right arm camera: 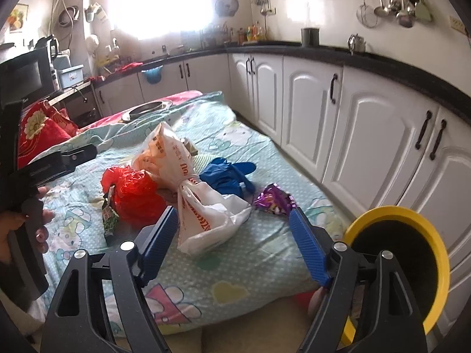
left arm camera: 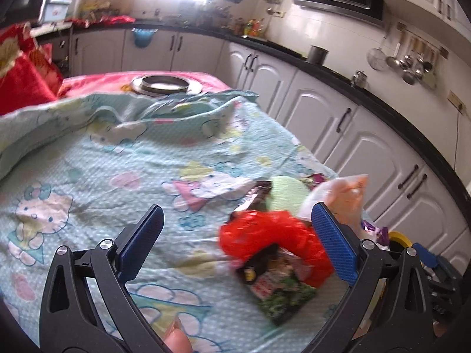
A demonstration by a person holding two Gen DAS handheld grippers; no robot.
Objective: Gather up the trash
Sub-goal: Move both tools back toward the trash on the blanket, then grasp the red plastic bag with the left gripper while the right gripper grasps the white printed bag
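Observation:
Trash lies on a Hello Kitty sheet (right arm camera: 241, 264). A red plastic bag (right arm camera: 132, 194) lies left, with a dark green snack wrapper (right arm camera: 109, 220) at its left edge. A white and orange plastic bag (right arm camera: 188, 194) lies in the middle, a blue glove (right arm camera: 229, 176) behind it, a purple wrapper (right arm camera: 273, 201) to the right. My right gripper (right arm camera: 234, 238) is open just before the white bag. My left gripper (left arm camera: 235, 235) is open, its right pad (left arm camera: 332, 244) beside the red bag (left arm camera: 273, 235) and the snack wrapper (left arm camera: 276, 291). The left gripper also shows in the right wrist view (right arm camera: 67, 158).
A yellow-rimmed bin (right arm camera: 394, 261) stands at the right by the sheet's near corner. White cabinets (right arm camera: 368, 135) under a black counter run along the right. A metal pan (left arm camera: 164, 83) sits on pink cloth at the far end. A red cushion (left arm camera: 20, 82) lies far left.

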